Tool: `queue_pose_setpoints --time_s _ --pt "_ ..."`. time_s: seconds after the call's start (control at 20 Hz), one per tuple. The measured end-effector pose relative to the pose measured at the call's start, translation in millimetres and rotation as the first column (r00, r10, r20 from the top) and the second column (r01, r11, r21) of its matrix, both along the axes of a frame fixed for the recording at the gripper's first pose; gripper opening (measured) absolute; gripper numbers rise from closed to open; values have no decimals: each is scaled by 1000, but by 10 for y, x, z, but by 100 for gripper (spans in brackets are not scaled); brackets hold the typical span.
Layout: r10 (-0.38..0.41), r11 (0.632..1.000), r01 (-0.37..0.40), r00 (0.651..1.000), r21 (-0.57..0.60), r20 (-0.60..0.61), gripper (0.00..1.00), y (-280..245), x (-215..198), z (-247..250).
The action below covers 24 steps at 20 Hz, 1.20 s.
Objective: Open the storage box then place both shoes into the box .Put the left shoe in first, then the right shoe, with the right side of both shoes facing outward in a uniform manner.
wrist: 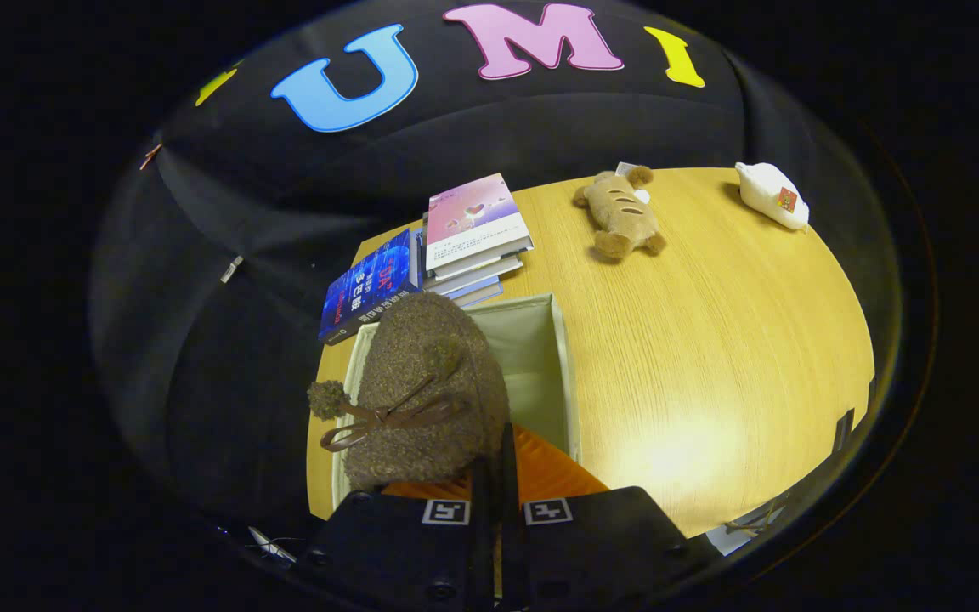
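Your claw (495, 501) has its fingers drawn nearly together, pinching the edge of a fuzzy brown shoe (421, 391) with a pompom and a thin bow. The shoe hangs over the open storage box (562, 365), a soft, pale fabric bin with straight walls; whether it touches the box you can't tell. Beyond, on the wood-grain surface (710, 340): stacked books (472, 234), a plush toy (621, 212), a white pouch (770, 195).

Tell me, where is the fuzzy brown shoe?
The fuzzy brown shoe hangs just ahead of the closed gripper, which pinches its edge, over the open storage box near the books.
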<state>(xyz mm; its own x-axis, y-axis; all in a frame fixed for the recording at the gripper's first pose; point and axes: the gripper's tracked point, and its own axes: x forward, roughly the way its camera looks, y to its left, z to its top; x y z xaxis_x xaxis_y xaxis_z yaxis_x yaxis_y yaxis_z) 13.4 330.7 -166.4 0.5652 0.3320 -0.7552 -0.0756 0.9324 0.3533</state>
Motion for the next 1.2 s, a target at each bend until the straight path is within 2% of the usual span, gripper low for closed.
queue_pose_setpoints --time_s 0.25,0.35,0.5,0.55,0.65,0.7,0.8,1.2 --pt "11 998 -12 1000 -56 -23 16 -11 -98 -155" --pt "29 998 -30 999 -46 -28 27 9 -199 -123" --pt "70 997 -69 998 -27 11 56 35 -275 2" --pt "87 996 -87 996 -22 28 64 29 -299 41" --pt "106 994 -104 992 -31 68 88 -51 -331 149" --pt "110 993 -106 990 -45 92 96 -141 -337 193" --pt "115 992 -106 983 -65 142 99 -286 -330 287" --pt "119 991 -92 937 -99 328 99 -1064 -151 769"
